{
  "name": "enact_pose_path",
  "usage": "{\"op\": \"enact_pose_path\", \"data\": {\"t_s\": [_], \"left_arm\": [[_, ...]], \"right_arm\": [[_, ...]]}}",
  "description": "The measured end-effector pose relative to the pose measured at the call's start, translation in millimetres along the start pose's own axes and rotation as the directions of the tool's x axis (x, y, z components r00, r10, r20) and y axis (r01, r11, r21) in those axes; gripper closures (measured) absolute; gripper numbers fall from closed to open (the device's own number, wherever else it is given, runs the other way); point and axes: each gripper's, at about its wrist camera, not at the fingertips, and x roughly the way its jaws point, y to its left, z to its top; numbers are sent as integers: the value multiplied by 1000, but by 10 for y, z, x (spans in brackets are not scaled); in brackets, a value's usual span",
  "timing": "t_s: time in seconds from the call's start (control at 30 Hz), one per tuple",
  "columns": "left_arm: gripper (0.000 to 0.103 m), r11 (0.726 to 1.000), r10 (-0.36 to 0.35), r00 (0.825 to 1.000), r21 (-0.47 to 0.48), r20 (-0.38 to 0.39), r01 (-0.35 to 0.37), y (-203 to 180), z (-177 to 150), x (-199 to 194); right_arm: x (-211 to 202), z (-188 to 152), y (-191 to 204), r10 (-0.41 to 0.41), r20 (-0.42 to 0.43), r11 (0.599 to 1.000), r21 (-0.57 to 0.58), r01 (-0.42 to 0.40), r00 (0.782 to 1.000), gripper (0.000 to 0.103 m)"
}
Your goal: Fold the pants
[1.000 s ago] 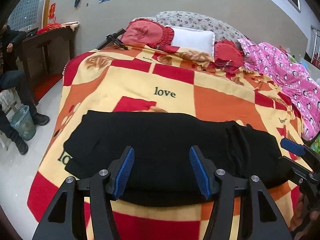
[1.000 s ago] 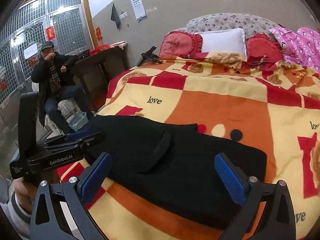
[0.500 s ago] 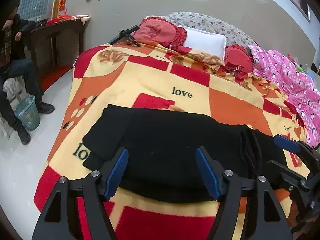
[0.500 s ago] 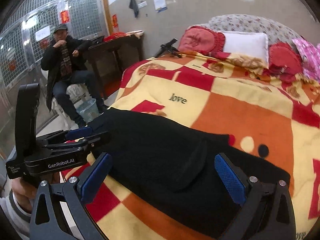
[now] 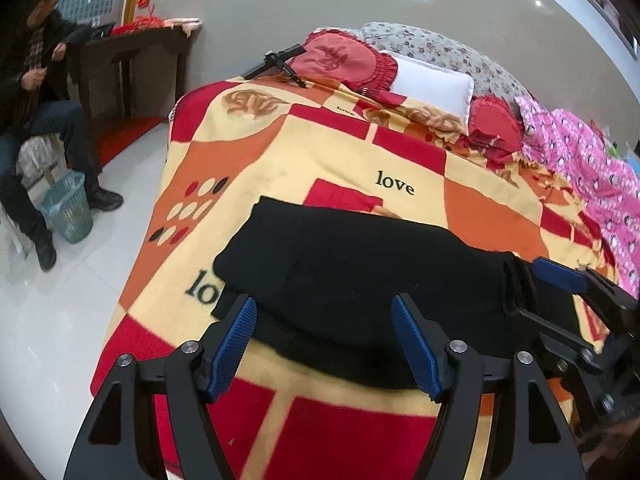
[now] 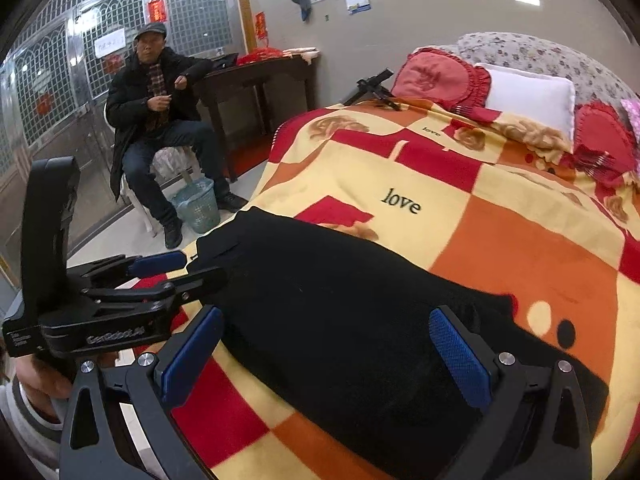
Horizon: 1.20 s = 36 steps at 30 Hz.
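While both grippers (image 5: 324,340) (image 6: 326,354) gape empty, black pants (image 5: 360,276) cross the blanket (image 5: 328,160).

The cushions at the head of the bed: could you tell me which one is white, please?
The plain rectangular pillow lying between the two red frilled cushions, one to its left and one to its right.

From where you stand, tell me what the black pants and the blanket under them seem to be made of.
Black pants: thick matte knit or fleece, seemingly; soft rounded folds, no sheen.
Blanket: plush, fuzzy fleece, probably synthetic; its printed checks and "love" lettering have soft, blurred edges.
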Motion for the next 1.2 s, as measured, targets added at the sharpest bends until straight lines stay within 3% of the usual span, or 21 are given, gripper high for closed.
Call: {"op": "enact_pose_path", "data": {"t_s": [0.2, 0.57, 0.9, 1.1, 1.2], "left_arm": [[33, 997, -9, 1000, -78, -3, 8, 262, -62, -98], [33, 975, -15, 998, -223, -65, 0, 529, -43, 126], [30, 968, -9, 998, -251, -67, -8, 560, 10, 310], [29, 961, -36, 997, -276, -62, 18, 576, -6, 334], [23, 946, -100, 994, -313, -46, 80, 612, -18, 337]], "right_arm": [[191, 163, 65, 27, -23, 999, -25, -27, 999, 0], [742, 382, 133, 38, -109, 999, -27, -42, 993, 0], [1089, 575, 141, 42, -148, 999, -19, -46, 988, 0], [1357, 698, 235, 51, -195, 997, -54, -62, 979, 0], [1482, 726, 265, 54, -221, 995, -67, -71, 974, 0]]}}
